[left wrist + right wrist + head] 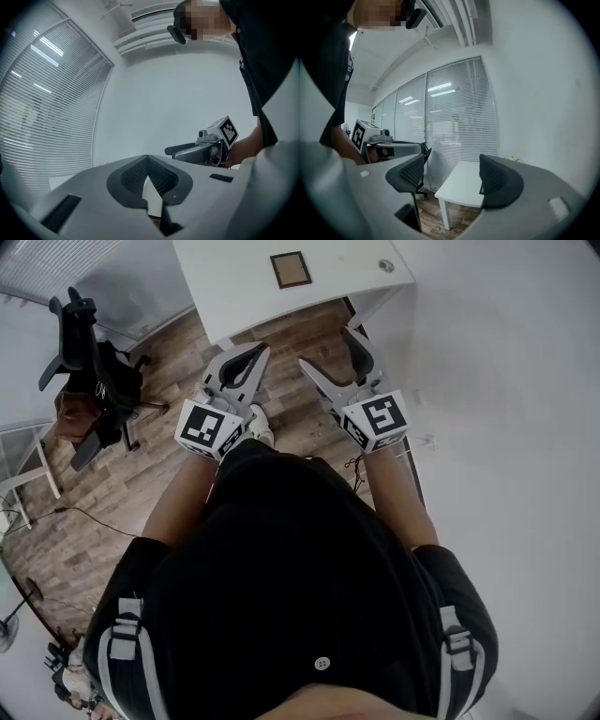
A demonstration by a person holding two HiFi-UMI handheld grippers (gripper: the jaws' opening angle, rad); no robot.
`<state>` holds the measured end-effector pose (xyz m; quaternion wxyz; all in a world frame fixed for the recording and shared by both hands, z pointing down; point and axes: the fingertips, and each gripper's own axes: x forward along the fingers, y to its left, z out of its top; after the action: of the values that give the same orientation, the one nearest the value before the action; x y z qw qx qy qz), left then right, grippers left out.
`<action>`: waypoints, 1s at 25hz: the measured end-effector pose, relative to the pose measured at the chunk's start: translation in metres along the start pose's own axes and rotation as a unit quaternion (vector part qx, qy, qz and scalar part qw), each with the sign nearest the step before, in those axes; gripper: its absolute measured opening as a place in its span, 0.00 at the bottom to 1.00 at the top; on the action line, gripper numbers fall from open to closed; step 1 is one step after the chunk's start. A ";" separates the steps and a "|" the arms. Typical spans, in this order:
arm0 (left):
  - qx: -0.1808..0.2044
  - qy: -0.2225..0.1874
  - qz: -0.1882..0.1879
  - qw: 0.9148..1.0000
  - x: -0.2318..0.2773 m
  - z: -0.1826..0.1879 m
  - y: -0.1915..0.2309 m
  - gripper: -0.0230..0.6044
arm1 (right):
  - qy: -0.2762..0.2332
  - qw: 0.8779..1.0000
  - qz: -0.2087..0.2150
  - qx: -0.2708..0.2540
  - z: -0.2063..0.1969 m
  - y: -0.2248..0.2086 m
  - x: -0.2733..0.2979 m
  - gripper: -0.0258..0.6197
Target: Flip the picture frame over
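Looking down, I see the white table (234, 282) ahead, with both grippers held short of it. My left gripper (257, 352) has its jaws pressed together, empty, and my right gripper (326, 346) is spread wide. The picture frame (291, 269) lies flat on the table.

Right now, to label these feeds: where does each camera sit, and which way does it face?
Head view: on the head, steeply down at torso, arms, left gripper, right gripper, table, frame.
Left gripper view: on the left gripper, along shut jaws toward wall and blinds; right gripper and right arm show.
Right gripper view: along open jaws toward table and blinds; left gripper shows.
Shared: table, in head and right gripper views.
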<state>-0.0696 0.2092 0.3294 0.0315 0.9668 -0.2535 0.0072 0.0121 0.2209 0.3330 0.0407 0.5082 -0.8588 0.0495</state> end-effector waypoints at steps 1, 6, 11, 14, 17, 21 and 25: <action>-0.001 0.000 -0.001 1.000 0.004 0.001 0.010 0.04 | 0.003 1.000 -0.002 0.000 0.000 -0.003 0.010 0.61; -0.005 -0.002 -0.010 1.000 0.019 0.003 0.059 0.04 | 0.014 1.000 -0.012 0.001 0.004 -0.017 0.058 0.61; -0.009 0.001 -0.022 1.000 0.027 -0.001 0.103 0.04 | 0.023 0.999 -0.027 0.009 0.004 -0.028 0.102 0.61; -0.011 0.002 -0.029 1.000 0.031 -0.006 0.123 0.04 | 0.030 0.999 -0.034 0.011 0.000 -0.033 0.121 0.61; -0.016 0.005 -0.028 0.999 0.037 -0.009 0.140 0.04 | 0.038 0.999 -0.035 0.011 -0.002 -0.039 0.136 0.61; -0.023 0.006 -0.022 0.999 0.050 -0.012 0.154 0.04 | 0.049 0.998 -0.026 0.006 -0.007 -0.052 0.150 0.61; -0.023 0.008 -0.008 1.000 0.069 -0.018 0.165 0.04 | 0.054 0.998 -0.012 0.008 -0.015 -0.076 0.168 0.61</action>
<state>-0.0906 0.0329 0.3593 0.0561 0.9677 -0.2456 0.0087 -0.0018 0.0407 0.3709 0.0835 0.5156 -0.8487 0.0830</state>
